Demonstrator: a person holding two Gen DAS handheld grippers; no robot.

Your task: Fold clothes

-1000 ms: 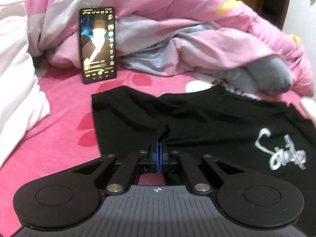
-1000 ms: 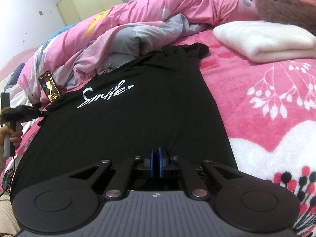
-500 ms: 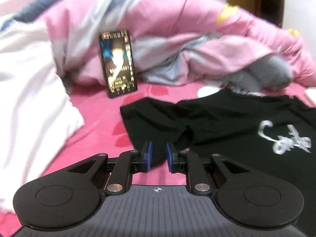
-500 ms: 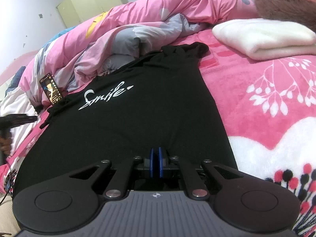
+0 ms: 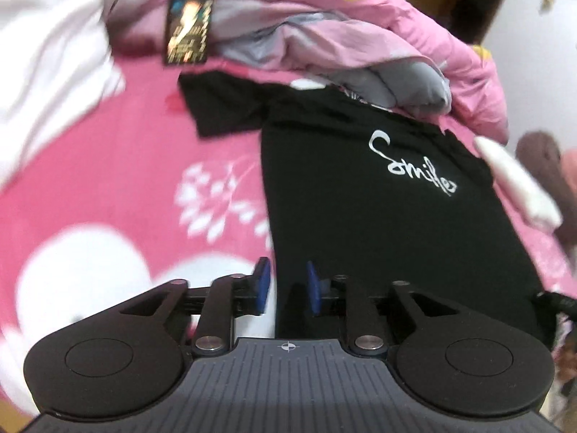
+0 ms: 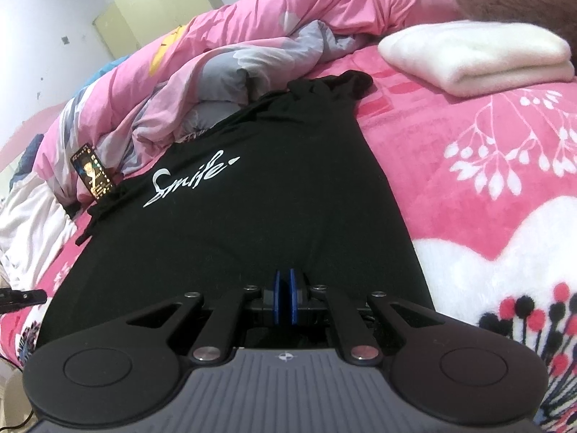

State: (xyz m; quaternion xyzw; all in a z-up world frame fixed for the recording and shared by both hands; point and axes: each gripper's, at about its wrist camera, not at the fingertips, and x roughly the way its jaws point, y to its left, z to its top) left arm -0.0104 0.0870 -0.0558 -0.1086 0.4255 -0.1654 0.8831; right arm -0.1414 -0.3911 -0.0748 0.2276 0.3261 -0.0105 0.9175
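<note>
Left wrist view: your left gripper (image 5: pixel 284 290) gapes, holding nothing, straddling side edge of black T-shirt (image 5: pixel 378 223) near hem; shirt lies flat on pink bed (image 5: pixel 119 187). Seat edge deep before closing.

Right wrist view: your right gripper (image 6: pixel 285 297) pinches T-shirt's (image 6: pixel 234 223) hem. Keep hem taut. White script reads "Smile" (image 6: pixel 191 180); phone (image 6: pixel 94 176) beside shirt's sleeve.
</note>
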